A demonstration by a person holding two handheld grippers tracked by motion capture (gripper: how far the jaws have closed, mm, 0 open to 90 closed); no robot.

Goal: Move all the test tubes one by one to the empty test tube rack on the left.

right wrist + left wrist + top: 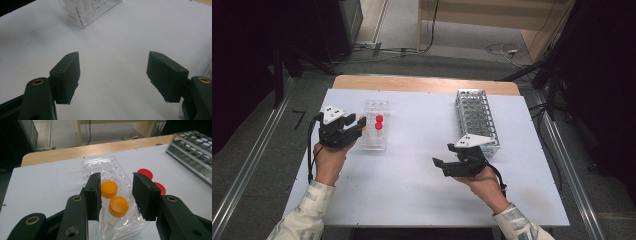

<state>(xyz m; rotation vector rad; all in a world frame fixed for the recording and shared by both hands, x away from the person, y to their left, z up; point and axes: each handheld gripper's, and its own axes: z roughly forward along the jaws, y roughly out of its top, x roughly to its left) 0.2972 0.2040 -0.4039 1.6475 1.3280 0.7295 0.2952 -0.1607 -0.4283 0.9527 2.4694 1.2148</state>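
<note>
Orange-capped tubes [117,206] sit between left gripper [117,192] pads, ungripped, in clear rack [100,167]. Right gripper [113,72] spread wide over table [112,37].

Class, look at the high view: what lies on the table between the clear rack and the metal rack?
Nothing: in the high view the white tabletop between the clear rack and the metal rack is bare.

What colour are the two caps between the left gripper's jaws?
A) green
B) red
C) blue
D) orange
D: in the left gripper view, two orange caps sit between the black jaws of the left gripper, in the clear rack; the red caps are off to the side.
</note>
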